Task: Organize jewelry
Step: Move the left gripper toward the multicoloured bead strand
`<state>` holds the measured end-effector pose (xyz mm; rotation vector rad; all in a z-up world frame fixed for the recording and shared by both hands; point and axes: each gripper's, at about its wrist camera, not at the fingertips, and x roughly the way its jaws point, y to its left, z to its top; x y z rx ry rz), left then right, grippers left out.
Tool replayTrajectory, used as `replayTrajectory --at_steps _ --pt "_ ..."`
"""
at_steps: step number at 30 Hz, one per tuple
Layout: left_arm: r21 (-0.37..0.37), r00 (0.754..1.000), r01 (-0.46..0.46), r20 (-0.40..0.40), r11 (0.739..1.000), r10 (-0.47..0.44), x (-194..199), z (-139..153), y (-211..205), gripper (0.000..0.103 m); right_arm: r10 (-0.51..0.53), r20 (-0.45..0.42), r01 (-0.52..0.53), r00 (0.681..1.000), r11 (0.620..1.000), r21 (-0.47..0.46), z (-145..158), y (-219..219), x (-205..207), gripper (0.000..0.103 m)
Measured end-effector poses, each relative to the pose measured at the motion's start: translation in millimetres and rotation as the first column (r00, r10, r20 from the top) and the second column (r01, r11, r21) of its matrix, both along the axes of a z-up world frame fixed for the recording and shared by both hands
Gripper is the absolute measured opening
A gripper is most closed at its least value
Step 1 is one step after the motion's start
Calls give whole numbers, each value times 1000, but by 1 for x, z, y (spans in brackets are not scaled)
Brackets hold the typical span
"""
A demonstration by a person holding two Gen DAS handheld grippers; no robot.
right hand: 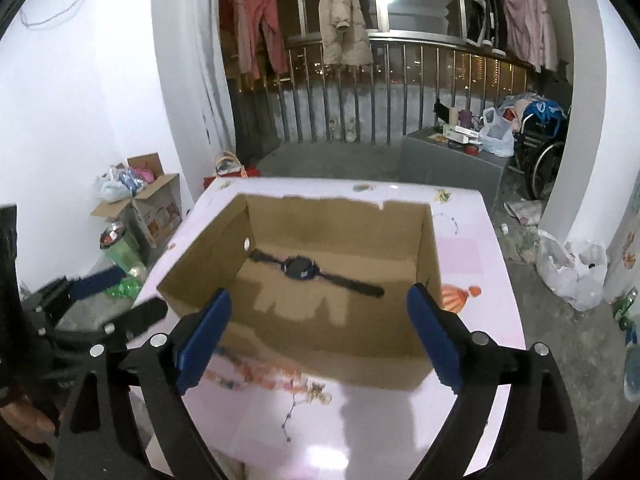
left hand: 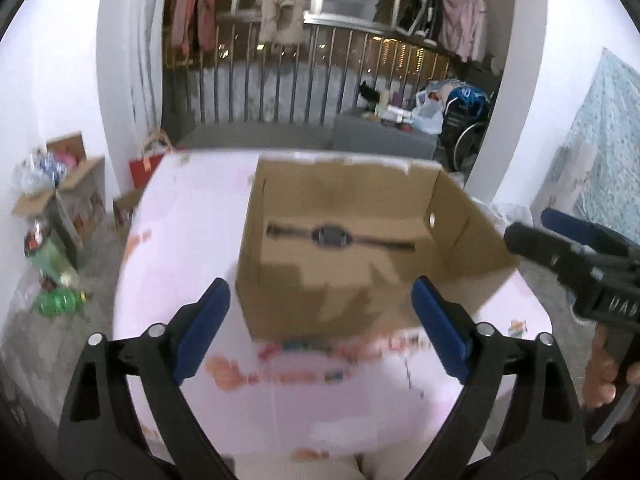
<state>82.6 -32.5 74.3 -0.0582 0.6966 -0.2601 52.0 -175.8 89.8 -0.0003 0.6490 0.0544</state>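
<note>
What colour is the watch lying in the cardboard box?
Black. The watch shows best in the right wrist view, flat on the box floor.

Very little lettering offers itself here. In the left wrist view, the black body of the right gripper, at the picture's right edge, carries pale raised capitals, something like "UAD", though the blur leaves the reading unsure and the edge cuts the word short. The pink table bears printed cartoon pictures, but no word on it can be made out. The cardboard box on the table shows bare brown walls with no print legible. The printed cartons on the floor at left are too small to read.
</note>
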Motion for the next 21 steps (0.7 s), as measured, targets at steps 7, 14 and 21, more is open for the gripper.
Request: replayTrajectory --at_steps 7,14,21 --pt "-82 995 -80 -67 993 75 -13 -32 31 95 -40 -37 38 999 998 -43 -25 7 -14 94" --pt "-166 990 -94 -119 982 74 -9 -43 48 95 -73 -73 68 995 996 -60 -42 9 -15 96" --pt "-150 996 -74 -63 986 65 -11 -38 45 95 -60 -66 54 996 993 -101 -44 18 -13 96"
